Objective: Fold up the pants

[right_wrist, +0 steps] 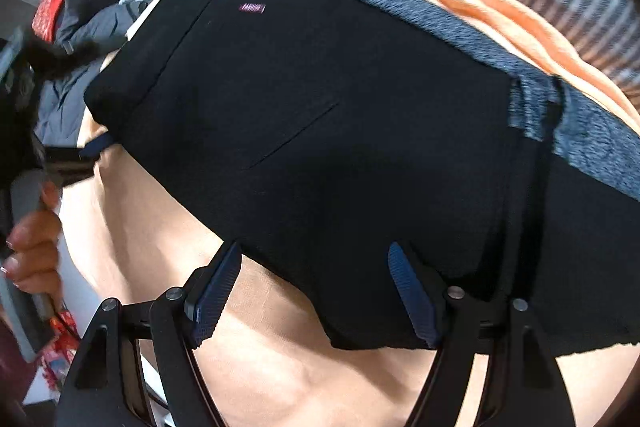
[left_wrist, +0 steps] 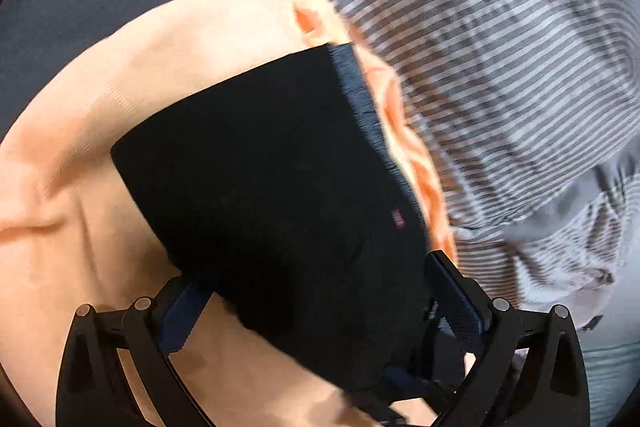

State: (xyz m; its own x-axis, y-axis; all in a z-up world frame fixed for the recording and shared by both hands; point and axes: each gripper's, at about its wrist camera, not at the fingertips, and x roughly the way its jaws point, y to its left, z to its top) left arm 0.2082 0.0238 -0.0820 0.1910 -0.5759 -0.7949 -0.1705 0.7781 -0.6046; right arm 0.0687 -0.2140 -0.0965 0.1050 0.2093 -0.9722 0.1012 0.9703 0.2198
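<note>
Right wrist: matte black pants [right_wrist: 320, 147], fuzzy grey waistband [right_wrist: 400, 7].

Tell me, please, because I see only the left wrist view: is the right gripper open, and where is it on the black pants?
Observer: It is open. The right gripper has its fingers spread wide, and the lower edge of the black pants lies between them, not pinched.
Operator: Is my left gripper visible from that side?
Observer: Only one blue pad of the left gripper shows, at the left corner of the pants. The hand on its handle shows below it.
Operator: Is there any mark on the cloth?
Observer: A slanted pocket slit runs near the middle of the pants.
</note>
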